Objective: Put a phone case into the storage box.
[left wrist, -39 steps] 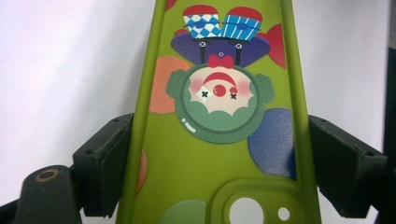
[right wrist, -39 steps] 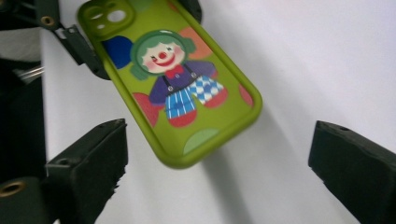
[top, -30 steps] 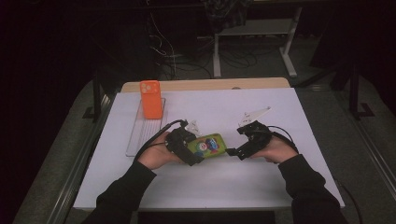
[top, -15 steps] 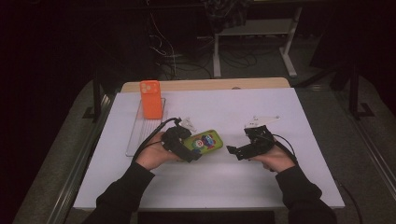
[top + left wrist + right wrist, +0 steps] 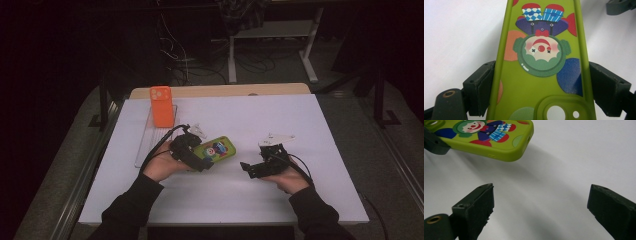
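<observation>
While gripping — left hand (image 5: 162, 165) low

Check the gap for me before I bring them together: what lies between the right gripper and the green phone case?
Only bare white table; the high view shows it between right gripper and green phone case.

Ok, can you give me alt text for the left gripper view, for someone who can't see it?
A lime-green phone case printed with a cartoon clown runs up the middle of the view, clamped on its two long edges by the left claw with its black pads. The camera cutout sits at the bottom, and the white table lies behind.
</observation>
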A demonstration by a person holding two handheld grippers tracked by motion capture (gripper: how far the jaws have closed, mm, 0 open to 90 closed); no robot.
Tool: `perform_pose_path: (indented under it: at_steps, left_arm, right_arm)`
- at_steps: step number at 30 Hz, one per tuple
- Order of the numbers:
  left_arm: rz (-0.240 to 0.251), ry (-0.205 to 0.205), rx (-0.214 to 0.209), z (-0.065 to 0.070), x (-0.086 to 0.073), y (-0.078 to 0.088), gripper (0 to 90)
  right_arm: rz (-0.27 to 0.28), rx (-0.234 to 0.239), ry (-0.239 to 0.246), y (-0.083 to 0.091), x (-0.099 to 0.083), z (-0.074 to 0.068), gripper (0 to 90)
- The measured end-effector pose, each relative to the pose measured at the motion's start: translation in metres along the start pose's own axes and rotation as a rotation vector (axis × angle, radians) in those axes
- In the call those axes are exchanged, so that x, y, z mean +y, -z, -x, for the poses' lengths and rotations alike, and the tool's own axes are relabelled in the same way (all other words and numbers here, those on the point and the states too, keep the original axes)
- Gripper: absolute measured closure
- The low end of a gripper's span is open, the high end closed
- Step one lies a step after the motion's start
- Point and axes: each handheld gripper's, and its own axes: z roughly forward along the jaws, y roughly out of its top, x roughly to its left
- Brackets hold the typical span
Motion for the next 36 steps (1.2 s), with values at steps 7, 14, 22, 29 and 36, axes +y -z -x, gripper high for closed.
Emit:
perform_pose_path:
  at_steps: [7,14,22,29,36]
  left_arm:
    - [-0.005,-0.016,-0.004,0.003,0.002,0.0,15.0]
    - [-0.006,-0.021,-0.009,0.006,0.003,-0.003,15.0]
    - [-0.018,-0.042,-0.023,0.008,0.004,-0.006,15.0]
    - [-0.005,-0.023,-0.025,0.009,0.004,-0.007,15.0]
    - [-0.027,-0.051,-0.022,0.006,0.004,-0.004,15.0]
  right_arm:
    - [0.003,-0.011,0.048,-0.002,-0.001,-0.002,6.8]
    - [-0.003,-0.055,0.148,-0.005,-0.003,-0.008,6.4]
    - [0.027,-0.11,0.272,-0.004,-0.003,-0.017,5.7]
    - [0.045,-0.175,0.42,-0.004,-0.005,-0.026,4.8]
    - [0.056,-0.217,0.52,-0.005,-0.006,-0.031,4.5]
